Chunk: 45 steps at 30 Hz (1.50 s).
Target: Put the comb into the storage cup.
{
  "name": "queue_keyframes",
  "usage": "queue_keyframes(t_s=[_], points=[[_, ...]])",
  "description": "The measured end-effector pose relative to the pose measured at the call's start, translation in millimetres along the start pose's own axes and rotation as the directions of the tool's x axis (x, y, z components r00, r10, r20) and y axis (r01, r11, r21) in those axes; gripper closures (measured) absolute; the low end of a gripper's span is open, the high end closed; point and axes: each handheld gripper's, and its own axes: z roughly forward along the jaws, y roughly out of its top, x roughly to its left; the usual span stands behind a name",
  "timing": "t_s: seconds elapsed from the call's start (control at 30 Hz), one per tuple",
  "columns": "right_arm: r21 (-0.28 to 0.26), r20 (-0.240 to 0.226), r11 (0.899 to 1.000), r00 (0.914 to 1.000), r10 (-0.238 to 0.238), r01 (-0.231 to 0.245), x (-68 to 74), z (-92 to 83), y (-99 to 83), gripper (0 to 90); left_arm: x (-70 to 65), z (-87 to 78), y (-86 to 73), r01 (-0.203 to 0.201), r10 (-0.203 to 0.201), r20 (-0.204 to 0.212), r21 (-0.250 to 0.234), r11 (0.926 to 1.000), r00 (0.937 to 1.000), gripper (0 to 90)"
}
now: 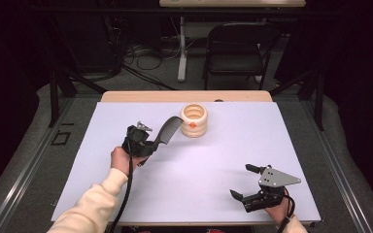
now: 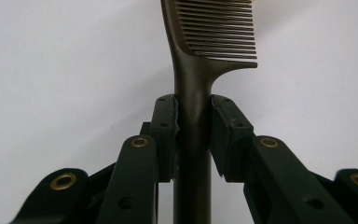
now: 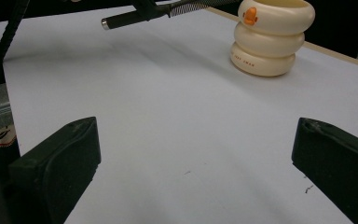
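Comb (image 2: 193, 93) clamped by handle between left gripper (image 1: 148, 138) jaws, toothed end ahead of them, raised over bench (image 1: 223, 160), near cream holder (image 1: 194, 120). Right gripper (image 1: 246, 183) jaws wide, empty. Risk: teeth catch holder rim, tipping it; handle twists in pinch.

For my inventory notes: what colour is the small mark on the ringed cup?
Orange, on the cream cup; the right gripper view shows it best.

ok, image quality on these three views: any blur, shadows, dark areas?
High view: white table sheet evenly lit, surroundings nearly black. Left gripper view: dark plastic comb fairly sharp, lower jaw links soft. Right gripper view: near jaws blurred, cream ribbed cup sharper, faint shadows on the sheet.
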Motion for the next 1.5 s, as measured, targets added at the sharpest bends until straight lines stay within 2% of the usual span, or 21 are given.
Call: queue_keyframes(t_s=[0.33,0.67,1.03,1.3,1.5], points=[[-0.002,0.0,1.0,1.0,-0.001,0.001,-0.1,0.4,-0.1,0.5,2.3,-2.4,-8.9,0.028,-0.027,0.012,-0.05,0.9984,0.9996,72.1],[-0.001,0.0,1.0,1.0,-0.002,0.002,-0.3,0.5,-0.1,0.6,4.0,-4.3,-15.6,0.036,-0.033,0.039,-0.095,0.9948,0.9987,72.1],[0.003,0.0,1.0,1.0,-0.001,0.001,-0.4,0.6,-0.2,0.5,4.6,-2.6,-21.7,0.055,-0.045,0.056,-0.173,0.9834,0.9974,72.1],[0.003,-0.001,1.0,1.0,0.0,0.0,-0.4,0.6,-0.2,0.5,5.8,1.3,-25.4,0.071,-0.057,0.079,-0.196,0.9781,0.9953,72.1],[0.005,0.001,1.0,1.0,-0.001,0.001,-0.2,1.0,-0.1,0.6,5.6,1.4,-26.2,0.079,-0.061,0.084,-0.227,0.9706,0.9946,72.1]])
